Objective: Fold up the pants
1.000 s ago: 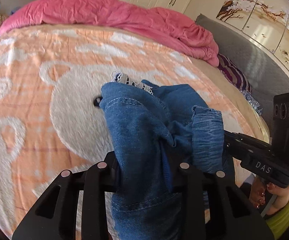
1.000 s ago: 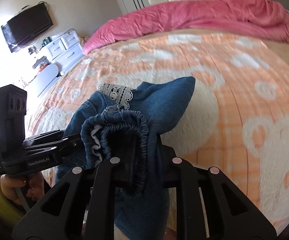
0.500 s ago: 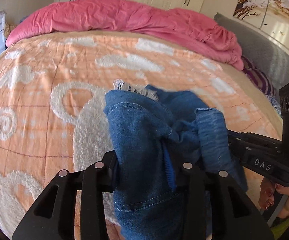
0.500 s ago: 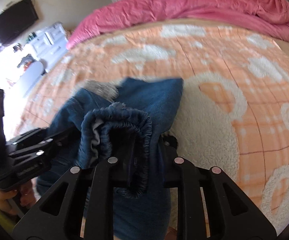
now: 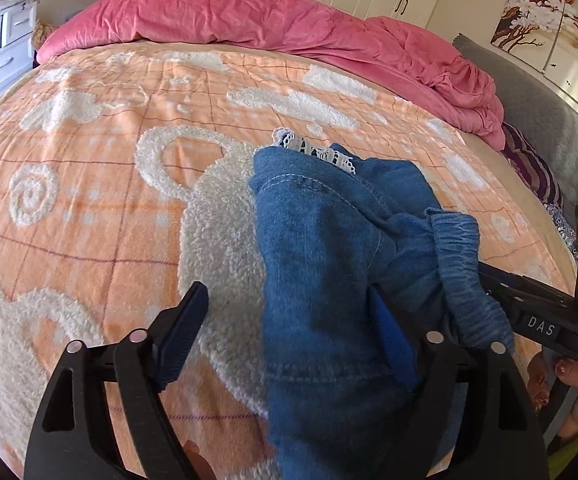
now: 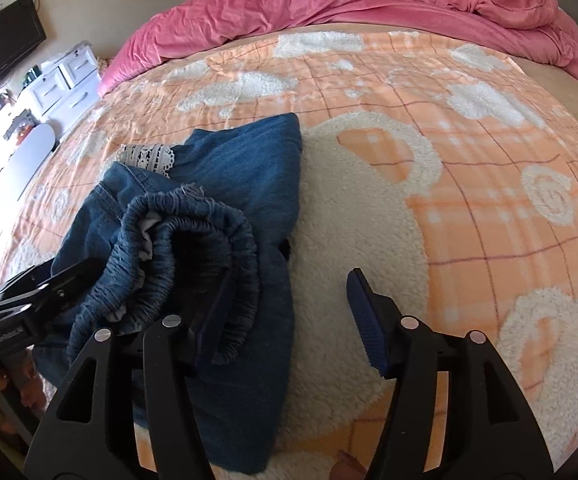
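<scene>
The blue denim pants [image 5: 329,280] with a white lace trim lie bunched near the front edge of the orange-and-white fleece bed blanket [image 5: 109,200]. The left gripper [image 5: 289,336] and right gripper [image 6: 289,312] have just been opening and stand wide, denim draped against one finger of each but unpinched. The elastic waistband [image 6: 193,248] may snag on a finger as they withdraw, dragging the fold apart.

Blue pants [image 5: 329,280] (lace-trimmed) between wide-spread left tongs [image 5: 289,328], on orange blanket [image 5: 89,200]

Blue denim pants [image 5: 321,264] with lace trim, fuzzy fleece blanket [image 5: 101,208], matt black plastic tools
</scene>
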Demonstrator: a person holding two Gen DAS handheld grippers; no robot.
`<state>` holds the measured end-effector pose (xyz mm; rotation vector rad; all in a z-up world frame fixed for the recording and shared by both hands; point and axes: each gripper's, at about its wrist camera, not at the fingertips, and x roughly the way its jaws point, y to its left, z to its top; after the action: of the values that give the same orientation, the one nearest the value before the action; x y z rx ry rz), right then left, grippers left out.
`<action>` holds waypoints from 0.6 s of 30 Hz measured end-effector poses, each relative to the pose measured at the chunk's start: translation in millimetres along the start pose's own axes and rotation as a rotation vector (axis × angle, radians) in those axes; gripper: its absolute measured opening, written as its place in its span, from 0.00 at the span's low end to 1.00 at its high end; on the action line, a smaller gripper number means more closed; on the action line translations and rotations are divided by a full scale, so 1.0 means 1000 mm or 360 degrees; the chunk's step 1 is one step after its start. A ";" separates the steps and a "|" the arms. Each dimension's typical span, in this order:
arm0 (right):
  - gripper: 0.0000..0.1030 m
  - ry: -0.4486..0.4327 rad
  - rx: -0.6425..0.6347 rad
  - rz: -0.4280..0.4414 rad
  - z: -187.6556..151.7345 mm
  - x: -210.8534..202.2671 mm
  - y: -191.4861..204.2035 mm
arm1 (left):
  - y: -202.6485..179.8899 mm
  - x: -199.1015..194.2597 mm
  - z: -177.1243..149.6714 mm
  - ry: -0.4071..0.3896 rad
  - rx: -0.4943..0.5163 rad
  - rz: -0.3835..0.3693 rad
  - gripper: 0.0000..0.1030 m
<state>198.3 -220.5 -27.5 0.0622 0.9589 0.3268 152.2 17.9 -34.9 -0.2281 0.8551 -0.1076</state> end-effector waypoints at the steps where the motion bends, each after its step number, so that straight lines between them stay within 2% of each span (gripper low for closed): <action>1: 0.55 0.0003 0.0011 -0.0002 -0.003 -0.003 -0.003 | 0.001 -0.004 -0.002 -0.0004 0.0003 0.0003 0.81; 8: 0.60 -0.0045 0.0038 -0.0028 -0.020 -0.020 -0.013 | 0.002 -0.021 -0.011 -0.0025 0.0023 0.0034 0.88; 11: 0.66 -0.0064 0.0059 -0.0030 -0.030 -0.029 -0.016 | 0.000 -0.029 -0.015 -0.0037 0.0037 0.0043 0.92; 18: 0.72 -0.0115 0.0047 -0.0051 -0.052 -0.049 -0.015 | -0.006 -0.047 -0.032 -0.0049 0.0071 0.0040 0.94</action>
<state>134.2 -254.3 -21.6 0.0850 0.8924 0.2793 97.1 16.0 -19.1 -0.1767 0.8236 -0.0996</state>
